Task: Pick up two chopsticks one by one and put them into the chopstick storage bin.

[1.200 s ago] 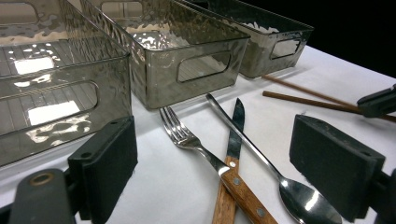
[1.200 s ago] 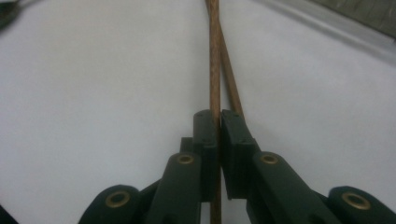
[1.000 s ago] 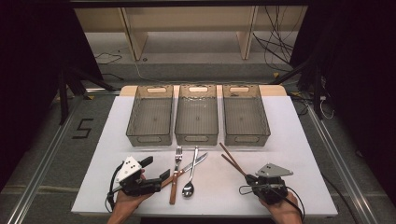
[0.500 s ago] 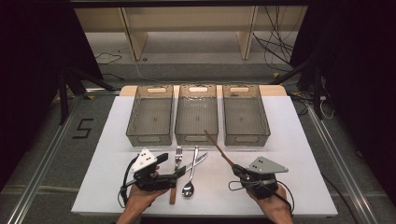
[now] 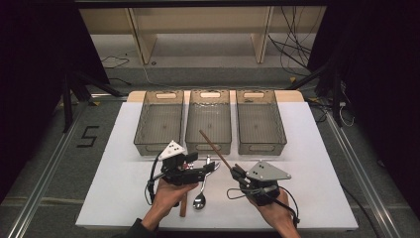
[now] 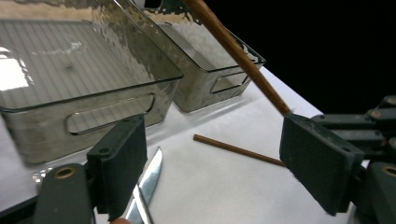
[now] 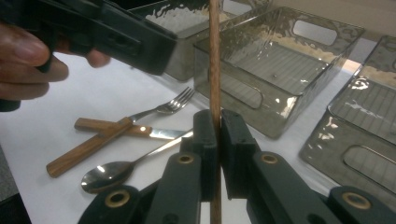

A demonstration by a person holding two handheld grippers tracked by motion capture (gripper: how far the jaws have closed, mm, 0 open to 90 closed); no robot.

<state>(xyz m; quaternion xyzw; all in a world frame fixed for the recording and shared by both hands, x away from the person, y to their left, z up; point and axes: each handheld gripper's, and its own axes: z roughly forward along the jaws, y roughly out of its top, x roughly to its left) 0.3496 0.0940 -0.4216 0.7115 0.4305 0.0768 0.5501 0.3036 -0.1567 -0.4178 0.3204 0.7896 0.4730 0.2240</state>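
Note:
My right gripper (image 5: 236,171) is shut on the near end of a brown chopstick (image 5: 216,147). The stick slants up and away, its tip over the front wall of the middle bin (image 5: 208,145). In the right gripper view the chopstick (image 7: 214,65) stands upright between the pressed pads of that gripper (image 7: 218,127). My left gripper (image 5: 210,167) hovers open over the cutlery, and its jaws have just been closing a little with nothing gripped. Beyond the left gripper (image 6: 219,156), a second chopstick (image 6: 236,150) and a knife blade (image 6: 148,183) lie on the white table.
Three clear grey bins stand in a row at the back: left bin (image 5: 160,144), middle one, right bin (image 5: 261,144). A fork (image 7: 164,108), a wooden-handled knife (image 7: 109,127) and a spoon (image 5: 199,199) lie near the table's front edge (image 5: 218,224).
The right gripper rose and moved left and away, lifting one chopstick off the table. The left gripper moved right and away, over the cutlery, and rose slightly.

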